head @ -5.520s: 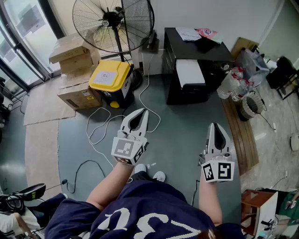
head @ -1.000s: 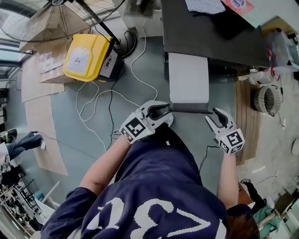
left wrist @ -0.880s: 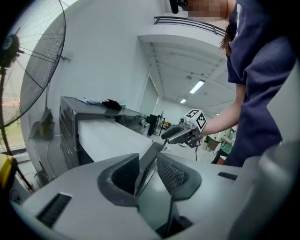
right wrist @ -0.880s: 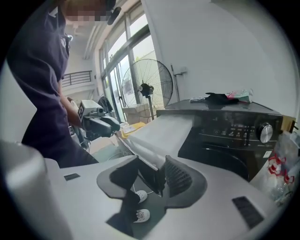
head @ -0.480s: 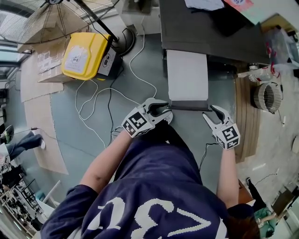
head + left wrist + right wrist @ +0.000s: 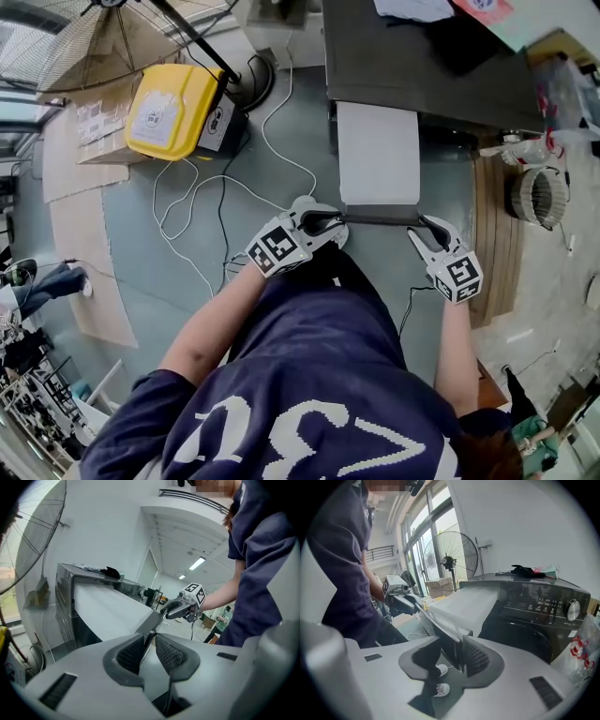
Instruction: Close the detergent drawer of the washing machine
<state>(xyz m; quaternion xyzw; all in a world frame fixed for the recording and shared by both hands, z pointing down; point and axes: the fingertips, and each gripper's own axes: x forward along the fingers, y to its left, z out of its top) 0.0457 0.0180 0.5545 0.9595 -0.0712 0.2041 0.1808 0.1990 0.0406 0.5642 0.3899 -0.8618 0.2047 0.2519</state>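
The ribbed pads [image 6: 168, 654] of the left gripper [image 6: 326, 225] have just been closing and now appear to pinch the left end of the thin dark front panel [image 6: 380, 215]. The right gripper [image 6: 424, 230], likewise just closing, clamps the panel's right end. We judge that holding both ends keeps the push square, so the long white plastic detergent drawer [image 6: 378, 155] slides in straight. It stands pulled well out toward us from the black washing machine [image 6: 412, 75] on the far side. We count 2 grippers, 1 drawer, 1 machine, plus 1 yellow lidded box [image 6: 178, 112] far left.
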